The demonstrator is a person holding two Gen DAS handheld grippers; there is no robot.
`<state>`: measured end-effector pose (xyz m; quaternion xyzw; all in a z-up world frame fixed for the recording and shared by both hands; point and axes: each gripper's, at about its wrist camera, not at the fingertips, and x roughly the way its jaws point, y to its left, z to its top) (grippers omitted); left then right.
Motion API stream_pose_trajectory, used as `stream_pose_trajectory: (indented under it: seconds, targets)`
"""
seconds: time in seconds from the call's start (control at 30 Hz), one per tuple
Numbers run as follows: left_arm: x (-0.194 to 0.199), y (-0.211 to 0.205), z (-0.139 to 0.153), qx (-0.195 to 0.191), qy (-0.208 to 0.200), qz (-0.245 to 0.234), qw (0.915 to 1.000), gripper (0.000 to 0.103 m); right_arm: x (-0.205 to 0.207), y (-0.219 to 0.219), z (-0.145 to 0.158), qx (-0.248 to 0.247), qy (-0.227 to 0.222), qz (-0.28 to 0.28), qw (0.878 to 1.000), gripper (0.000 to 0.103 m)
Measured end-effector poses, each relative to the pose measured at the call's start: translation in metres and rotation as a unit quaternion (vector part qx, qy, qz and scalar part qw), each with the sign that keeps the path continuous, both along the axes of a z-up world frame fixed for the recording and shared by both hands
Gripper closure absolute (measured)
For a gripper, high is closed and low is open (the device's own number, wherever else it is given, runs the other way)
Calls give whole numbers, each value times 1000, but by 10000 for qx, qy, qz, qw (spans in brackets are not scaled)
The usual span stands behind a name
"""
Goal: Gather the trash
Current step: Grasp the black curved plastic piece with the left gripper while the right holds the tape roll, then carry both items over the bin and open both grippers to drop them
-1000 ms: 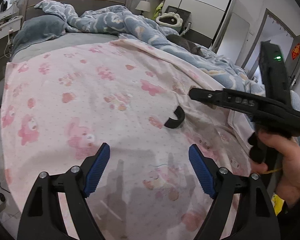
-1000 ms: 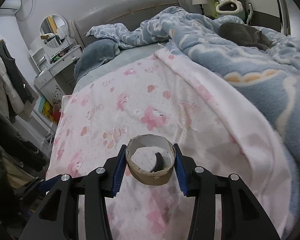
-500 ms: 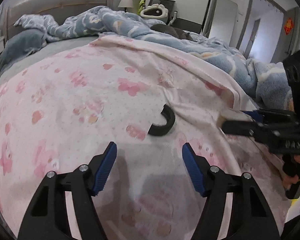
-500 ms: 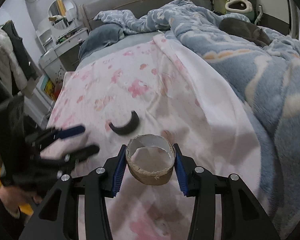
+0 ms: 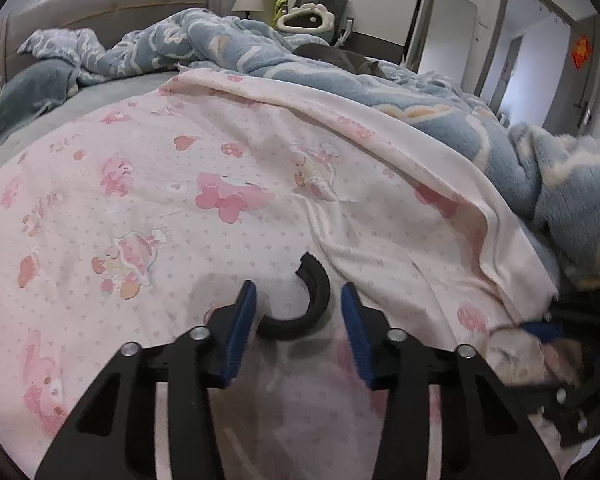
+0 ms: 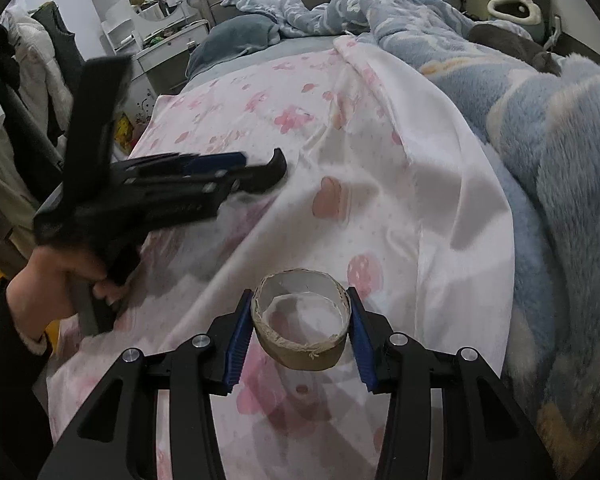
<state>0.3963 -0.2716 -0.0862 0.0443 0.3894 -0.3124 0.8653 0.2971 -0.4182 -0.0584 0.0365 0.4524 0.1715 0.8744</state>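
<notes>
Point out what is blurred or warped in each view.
Left wrist view: fisheye bends the bed; black curved piece is sharp, the right gripper at the edge smears. Right wrist view: cardboard ring is crisp; the left gripper is motion-blurred.

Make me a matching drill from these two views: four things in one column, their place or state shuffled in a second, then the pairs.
1. black curved piece
2. cardboard ring
3. grey cat
4. pink blanket

A. clamped in the right tool
B. spread over the bed
C. between the closing pads of the left tool
D. lying on the blue blanket

Pairs: 1-C, 2-A, 3-D, 4-B
</notes>
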Motion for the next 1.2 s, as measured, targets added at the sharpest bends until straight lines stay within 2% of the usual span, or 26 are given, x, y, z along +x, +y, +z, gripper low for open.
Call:
stream_pose_trajectory:
  seconds: [0.2,0.37,0.83,1.07,1.2]
  targets:
    - [2,-5,-2,77,48,84,9999,70,-5,1,-4,-69,29,112,9999,57]
    - [-10,-1,6,-8,136,98,9999,70,-7,6,-3,-97,38,95,9999,57]
    - [-95,40,31,236,32,75,9997,70,-42,29,15,-188,-5,-148,9997,57]
    - [-138,81,48,137,23,364,9992,70,-74,44,31,-98,-214,-404,9989,57]
    - [-169,103,52,244,-55,510,9984,70,-97,59,38,32,-396,-636,9972,57]
